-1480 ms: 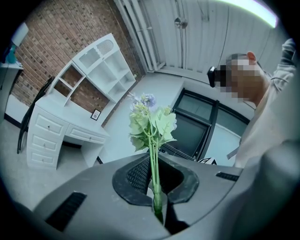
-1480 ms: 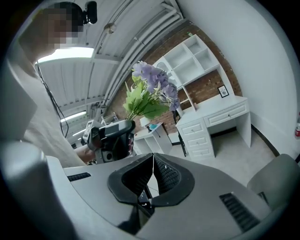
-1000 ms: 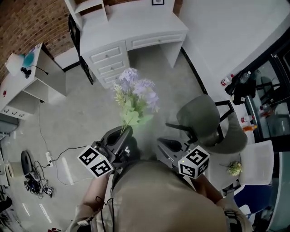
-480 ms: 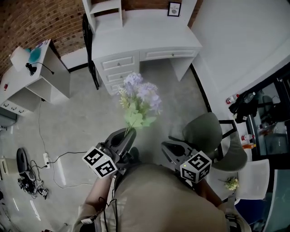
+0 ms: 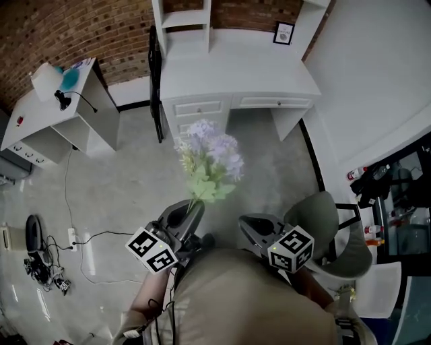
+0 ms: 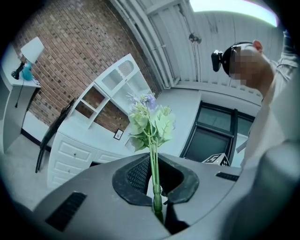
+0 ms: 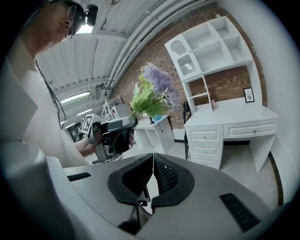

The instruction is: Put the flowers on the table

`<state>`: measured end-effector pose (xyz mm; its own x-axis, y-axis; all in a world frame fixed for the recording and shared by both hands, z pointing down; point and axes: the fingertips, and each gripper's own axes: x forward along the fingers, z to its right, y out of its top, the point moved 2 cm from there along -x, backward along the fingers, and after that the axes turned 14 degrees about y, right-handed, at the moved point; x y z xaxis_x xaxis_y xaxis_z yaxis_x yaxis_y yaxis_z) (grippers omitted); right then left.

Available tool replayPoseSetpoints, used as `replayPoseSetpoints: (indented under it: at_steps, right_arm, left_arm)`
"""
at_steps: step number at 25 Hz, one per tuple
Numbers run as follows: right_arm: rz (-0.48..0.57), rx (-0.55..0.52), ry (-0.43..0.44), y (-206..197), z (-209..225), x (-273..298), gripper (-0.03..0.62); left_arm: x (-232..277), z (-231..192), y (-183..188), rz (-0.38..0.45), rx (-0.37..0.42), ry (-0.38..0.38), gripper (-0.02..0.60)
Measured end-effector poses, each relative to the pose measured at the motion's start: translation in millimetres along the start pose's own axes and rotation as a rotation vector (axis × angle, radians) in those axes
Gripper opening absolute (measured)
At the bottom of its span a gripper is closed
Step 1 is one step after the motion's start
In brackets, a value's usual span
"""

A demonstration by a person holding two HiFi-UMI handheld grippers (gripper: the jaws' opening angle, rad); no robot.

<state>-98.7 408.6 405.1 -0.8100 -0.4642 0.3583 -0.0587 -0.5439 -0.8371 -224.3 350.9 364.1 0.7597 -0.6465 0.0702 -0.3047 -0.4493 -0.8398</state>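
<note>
– Over that second the white counter with drawers [image 5: 236, 74] came lower and fuller into the head view, and the grey chair [image 5: 323, 222] slid off toward the lower right.

– What were the biggest things around it?

– Grey concrete floor [image 5: 135, 175] filled the middle. A red brick wall [image 5: 81, 27] ran along the top, behind the counter and the white shelf unit [image 5: 182, 17] standing on it. A smaller white side counter [image 5: 60, 114] stood at the left, near that wall.

– And the grippers?

– Both were low in the head view, just ahead of the person's beige-clad body [image 5: 249, 296]. The left gripper [image 5: 192, 205] had its jaws pinching the green stems of the bunch of artificial lilac flowers with pale green leaves [image 5: 209, 158], the same hold as a second before. The right gripper [image 5: 248, 222] was just beside it, jaws pressed together with nothing in them.

– So the flowers weren't on the counter?

– No. They stuck out ahead of the left jaws, in the air over the floor, well apart from the counter, blooms toward it.

– Anything smaller?

– A small black-framed picture [image 5: 283, 32] stood at the counter's back right corner.
</note>
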Motion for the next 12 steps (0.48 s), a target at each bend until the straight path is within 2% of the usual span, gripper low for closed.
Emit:
replayPoseSetpoints:
  at_steps: [6,12]
  right_arm:
    - [-0.079,-0.072,0.014,7.7,-3.1,32.5,0.021]
    - [-0.082,-0.059,0.021,10.6,0.8,40.4,0.021]
  left_arm:
    - [-9.0,-25.0,13.4,0.043,-0.003,0.021,0.012]
    - [-11.9,-36.0,12.7,0.052,-0.02,0.043,0.012]
